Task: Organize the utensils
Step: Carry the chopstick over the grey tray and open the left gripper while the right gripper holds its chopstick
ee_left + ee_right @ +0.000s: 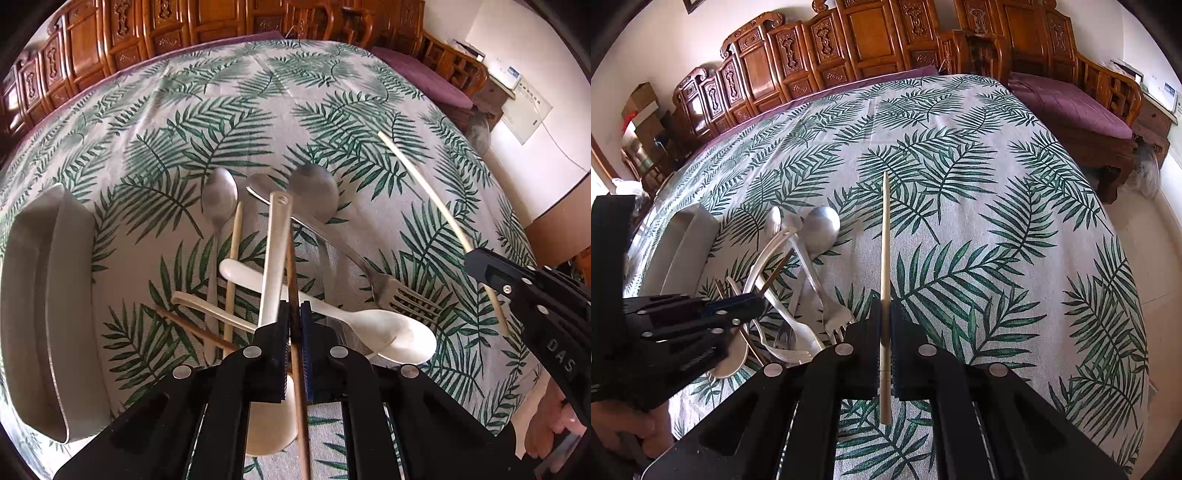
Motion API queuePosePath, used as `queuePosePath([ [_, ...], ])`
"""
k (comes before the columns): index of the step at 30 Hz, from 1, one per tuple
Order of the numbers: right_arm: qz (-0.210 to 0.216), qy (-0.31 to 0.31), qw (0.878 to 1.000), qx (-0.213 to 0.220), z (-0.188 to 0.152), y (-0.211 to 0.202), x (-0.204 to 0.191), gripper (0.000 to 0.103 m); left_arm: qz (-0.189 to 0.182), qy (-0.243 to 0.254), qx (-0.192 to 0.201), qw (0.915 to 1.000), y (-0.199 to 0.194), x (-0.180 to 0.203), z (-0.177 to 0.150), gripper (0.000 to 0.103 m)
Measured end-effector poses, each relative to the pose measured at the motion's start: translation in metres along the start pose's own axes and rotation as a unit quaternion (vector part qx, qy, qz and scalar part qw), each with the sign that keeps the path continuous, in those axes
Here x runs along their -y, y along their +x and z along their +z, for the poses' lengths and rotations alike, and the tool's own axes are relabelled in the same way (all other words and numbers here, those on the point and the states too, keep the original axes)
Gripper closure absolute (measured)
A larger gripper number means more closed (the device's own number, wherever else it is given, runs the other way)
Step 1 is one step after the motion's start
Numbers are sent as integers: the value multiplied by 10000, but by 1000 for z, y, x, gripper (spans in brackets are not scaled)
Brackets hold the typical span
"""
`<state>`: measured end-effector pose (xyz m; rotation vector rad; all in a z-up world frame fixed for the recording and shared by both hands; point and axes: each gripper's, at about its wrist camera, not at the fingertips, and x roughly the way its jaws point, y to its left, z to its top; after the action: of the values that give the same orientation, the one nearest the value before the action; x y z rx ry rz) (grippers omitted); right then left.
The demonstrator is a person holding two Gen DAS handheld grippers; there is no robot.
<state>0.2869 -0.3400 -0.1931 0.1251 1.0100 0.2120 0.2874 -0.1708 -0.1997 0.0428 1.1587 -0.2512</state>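
My left gripper (294, 314) is pinched tight on a brown chopstick (299, 387) right over the utensil pile (295, 266), with the grey tray (48, 295) close on the left edge of the cloth, while my right gripper (885, 325) clamps a pale chopstick (885, 258) above open leaf-print tablecloth (997, 240) with free room out to the right. The cloth's far edge meets the carved wooden bench (849, 44) (purple cushion showing there). The tangle beneath my left fingers is hard to sort, and the near end of the brown stick runs out of frame.
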Motion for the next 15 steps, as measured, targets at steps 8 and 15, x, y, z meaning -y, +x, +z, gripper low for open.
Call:
queuePosePath([
  [8, 24, -114, 9999, 50, 0, -4, -10, 97, -107, 244, 302, 9992, -36, 3, -6, 99],
  [15, 71, -255, 9996, 95, 0, -10, -23, 97, -86, 286, 597, 9978, -66, -5, -8, 98],
])
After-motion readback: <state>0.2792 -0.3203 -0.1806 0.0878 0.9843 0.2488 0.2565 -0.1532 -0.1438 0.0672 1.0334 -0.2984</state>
